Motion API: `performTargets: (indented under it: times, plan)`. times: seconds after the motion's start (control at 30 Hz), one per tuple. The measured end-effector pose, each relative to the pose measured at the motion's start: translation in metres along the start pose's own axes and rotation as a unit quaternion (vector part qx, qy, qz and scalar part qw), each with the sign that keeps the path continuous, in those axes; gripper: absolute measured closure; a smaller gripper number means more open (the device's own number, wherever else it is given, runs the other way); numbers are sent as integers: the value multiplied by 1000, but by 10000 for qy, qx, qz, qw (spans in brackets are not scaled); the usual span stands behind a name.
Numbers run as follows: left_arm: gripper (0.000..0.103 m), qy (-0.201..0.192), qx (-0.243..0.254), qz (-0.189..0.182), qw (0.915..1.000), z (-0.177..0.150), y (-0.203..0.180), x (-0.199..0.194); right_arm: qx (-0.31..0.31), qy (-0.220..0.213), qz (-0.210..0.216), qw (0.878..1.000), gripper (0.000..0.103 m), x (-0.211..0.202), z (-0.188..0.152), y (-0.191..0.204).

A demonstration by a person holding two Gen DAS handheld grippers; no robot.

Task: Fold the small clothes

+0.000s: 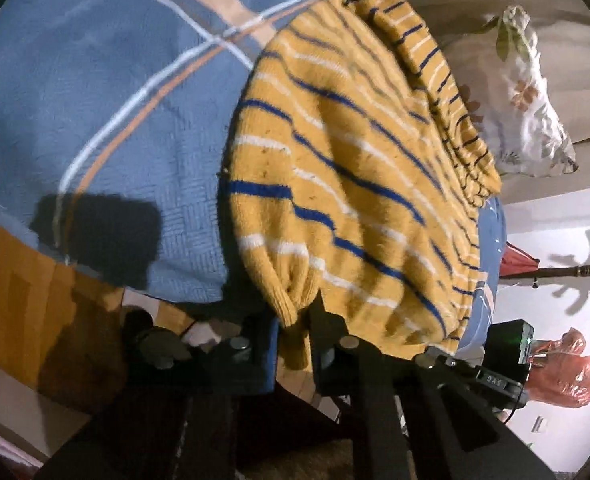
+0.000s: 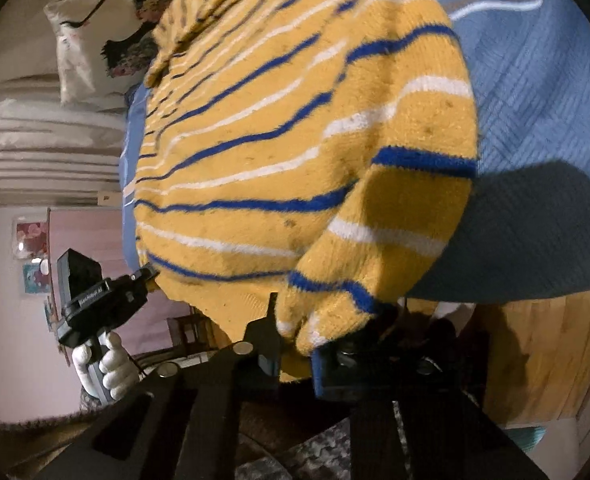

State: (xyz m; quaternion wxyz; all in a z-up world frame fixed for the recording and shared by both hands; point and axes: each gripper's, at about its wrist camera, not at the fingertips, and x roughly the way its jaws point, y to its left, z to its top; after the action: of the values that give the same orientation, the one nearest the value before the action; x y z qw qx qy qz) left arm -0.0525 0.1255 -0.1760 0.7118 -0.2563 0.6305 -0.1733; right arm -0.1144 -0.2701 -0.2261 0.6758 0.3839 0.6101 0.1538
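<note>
A yellow knit sweater (image 1: 347, 168) with blue and white stripes lies on a blue bed cover (image 1: 115, 100). My left gripper (image 1: 295, 328) is shut on the sweater's ribbed edge near the bed's front edge. In the right wrist view the same sweater (image 2: 295, 140) fills the middle. My right gripper (image 2: 299, 340) is shut on another ribbed corner of it. The left gripper (image 2: 151, 272) shows there at the lower left, held by a white-gloved hand (image 2: 107, 364), pinching the sweater's hem.
A floral pillow (image 1: 531, 100) lies at the head of the bed, also in the right wrist view (image 2: 91, 48). A wooden bed frame (image 1: 19, 292) runs under the cover. A red plastic bag (image 1: 567, 372) and a coat stand (image 1: 587, 272) are by the wall.
</note>
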Motion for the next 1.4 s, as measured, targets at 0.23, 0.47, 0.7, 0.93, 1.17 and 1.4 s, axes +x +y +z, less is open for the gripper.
performTargets:
  times: [0.23,0.47,0.7,0.93,1.17,1.4]
  plan:
    - [93,-325,-76,-26,9994,-12,-14,-34,-562,342,114,9978,94,-23,-15,21]
    - [93,-452,-285,-53,9986,-14,-18,-40,-680,298,252,9969,95,-33,-11,23]
    - [93,-1070,83,-275,9938,14,-52,-66,-1252,-178,557,9904,94,-68,20,54]
    - [93,-1631,830,-156,9830,93,-119,-74,-1594,-720,836,9810,94,-96,92,94]
    - [93,-1571,1351,159,9782,212,-170,-15,-1193,-1447,459,9812,94,-89,214,102]
    - [93,-1185,1388,436,9822,304,-184,66,-91,-1830,2,9831,91,-61,312,65]
